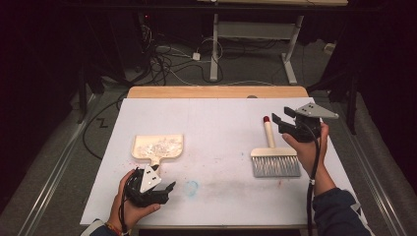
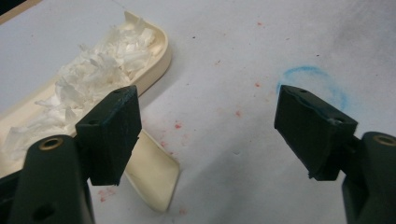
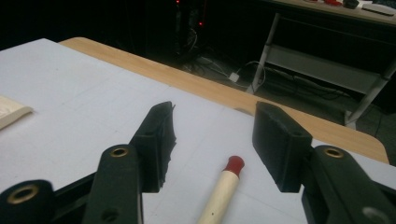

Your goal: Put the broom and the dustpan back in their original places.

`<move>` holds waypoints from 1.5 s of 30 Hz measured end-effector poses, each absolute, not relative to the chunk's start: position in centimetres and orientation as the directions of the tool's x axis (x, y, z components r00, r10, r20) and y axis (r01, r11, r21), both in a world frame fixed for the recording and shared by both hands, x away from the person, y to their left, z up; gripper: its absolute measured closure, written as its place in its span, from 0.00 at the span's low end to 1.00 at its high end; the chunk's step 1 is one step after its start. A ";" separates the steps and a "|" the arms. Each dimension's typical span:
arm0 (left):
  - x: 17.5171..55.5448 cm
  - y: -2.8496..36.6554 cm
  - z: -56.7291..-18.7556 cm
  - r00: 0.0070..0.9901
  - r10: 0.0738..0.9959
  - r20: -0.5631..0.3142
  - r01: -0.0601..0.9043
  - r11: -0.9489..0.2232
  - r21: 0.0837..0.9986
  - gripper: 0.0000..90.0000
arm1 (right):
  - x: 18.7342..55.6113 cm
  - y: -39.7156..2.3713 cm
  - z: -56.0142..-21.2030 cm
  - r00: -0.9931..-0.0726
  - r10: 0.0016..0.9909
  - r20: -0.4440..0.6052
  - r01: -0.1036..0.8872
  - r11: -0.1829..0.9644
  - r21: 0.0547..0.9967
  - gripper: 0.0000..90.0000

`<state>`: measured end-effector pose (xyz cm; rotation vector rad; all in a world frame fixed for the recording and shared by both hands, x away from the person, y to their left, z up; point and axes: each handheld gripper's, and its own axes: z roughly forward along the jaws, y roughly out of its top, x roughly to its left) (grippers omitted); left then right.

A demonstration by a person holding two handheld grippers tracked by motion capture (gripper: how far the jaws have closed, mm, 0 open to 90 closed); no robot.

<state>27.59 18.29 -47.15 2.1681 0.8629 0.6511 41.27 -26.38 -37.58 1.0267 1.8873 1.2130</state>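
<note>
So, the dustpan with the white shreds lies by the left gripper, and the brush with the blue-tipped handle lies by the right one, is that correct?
Nearly: the brush handle has a red tip, not blue, as the right gripper view shows. The dustpan with white shreds does lie by the left gripper, the brush by the right gripper.

Open table between dustpan (brush)

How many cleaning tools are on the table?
2: a dustpan full of white shreds near the left gripper, and a brush lying beside the right gripper.
</note>
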 end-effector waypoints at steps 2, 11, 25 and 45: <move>27.5 18.4 -47.2 0.656 0.726 0.206 0.353 -0.537 0.766 0.25 | 41.0 -26.4 -37.7 -0.473 0.876 -0.095 0.256 0.240 0.936 0.50; 27.3 18.0 -47.6 0.677 0.709 0.198 0.356 -0.550 0.756 0.25 | 40.0 -26.4 -38.2 -0.475 0.872 -0.119 0.226 0.252 0.941 0.40; 27.4 17.9 -47.7 0.685 0.699 0.206 0.355 -0.567 0.743 0.24 | 38.9 -25.6 -38.0 -0.472 0.864 -0.173 0.201 0.296 0.934 0.29; 27.1 17.8 -47.6 0.693 0.687 0.219 0.326 -0.569 0.755 0.23 | 35.6 -23.8 -36.9 -0.538 0.811 -0.229 0.142 0.355 0.924 0.28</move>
